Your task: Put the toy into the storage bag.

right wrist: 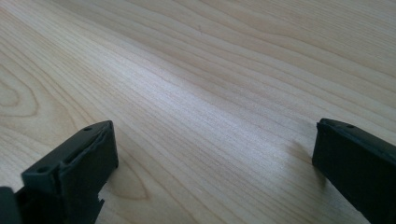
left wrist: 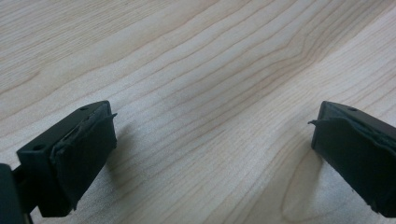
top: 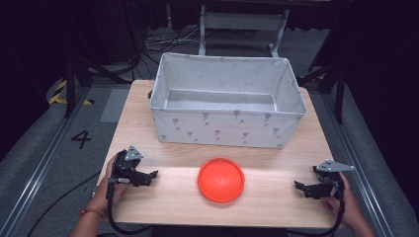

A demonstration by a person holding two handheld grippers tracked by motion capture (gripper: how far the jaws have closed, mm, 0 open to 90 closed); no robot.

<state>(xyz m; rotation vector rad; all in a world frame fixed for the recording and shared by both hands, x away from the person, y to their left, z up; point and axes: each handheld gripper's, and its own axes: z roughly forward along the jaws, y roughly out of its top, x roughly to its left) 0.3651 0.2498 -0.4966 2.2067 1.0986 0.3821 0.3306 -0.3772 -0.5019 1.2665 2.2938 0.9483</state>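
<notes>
Orange disc point(top: 221, 179): round, flat, raised rim, uniform matte orange, lying flat on the table point(top: 267, 207), nothing on it. Sits near the table's front edge, roughly centred left to right, just in front of the bin point(top: 227, 129) with a strip of bare wood between the two. Bin: grey-white fabric, small grey print, rectangular, open top, grey floor visible inside, takes up most of the back half of the table. Left gripper point(top: 148, 176) well left of the disc, close to the left table edge, jaws pointed toward the disc and spread wide; in the left gripper view point(left wrist: 210, 140) bare wood grain between the jaws, nothing gripped. Right gripper point(top: 302, 187) well right of the disc, close to the right edge, also aimed at the disc, jaws wide apart; right gripper view point(right wrist: 215, 154) same, bare wood between. Open wood on both sides of the disc, between it and each gripper. Narrower margin between disc and front edge.
</notes>
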